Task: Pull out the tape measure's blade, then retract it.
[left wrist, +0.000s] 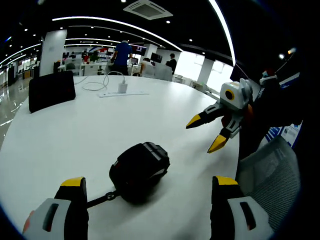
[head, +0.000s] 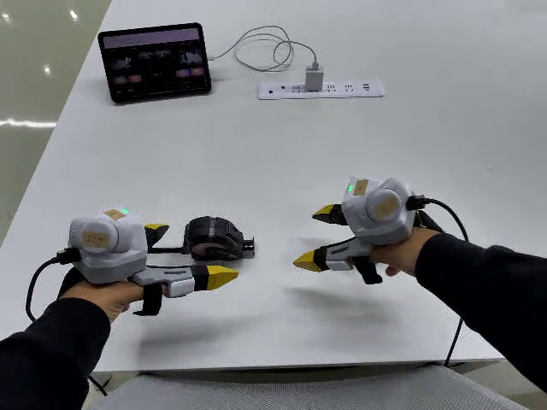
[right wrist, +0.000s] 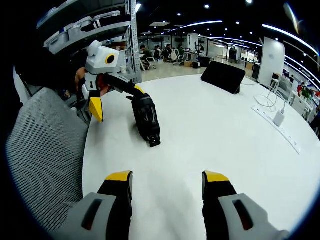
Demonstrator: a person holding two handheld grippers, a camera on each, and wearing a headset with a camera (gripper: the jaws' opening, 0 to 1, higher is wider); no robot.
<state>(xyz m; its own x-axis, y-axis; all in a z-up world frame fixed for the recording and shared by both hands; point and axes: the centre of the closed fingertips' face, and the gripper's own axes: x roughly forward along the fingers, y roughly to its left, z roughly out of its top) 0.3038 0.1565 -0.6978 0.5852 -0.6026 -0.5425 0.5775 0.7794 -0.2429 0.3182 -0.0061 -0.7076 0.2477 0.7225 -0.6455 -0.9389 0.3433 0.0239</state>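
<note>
A black tape measure (head: 214,237) lies on the white table (head: 282,162) with its blade drawn in and its hook end (head: 249,248) pointing right. My left gripper (head: 190,252) is open, one yellow-tipped jaw on either side of the case, which sits just ahead of the tips in the left gripper view (left wrist: 140,170); a thin strap runs from it toward the left jaw. My right gripper (head: 312,235) hovers open a short way to the right, facing the tape measure (right wrist: 146,117), with nothing between its fingers.
A dark tablet (head: 155,61) stands at the back left. A white power strip (head: 321,89) with a charger and a looped cable lies at the back centre. The table's front edge and a grey mesh chair (head: 282,389) are close under my arms.
</note>
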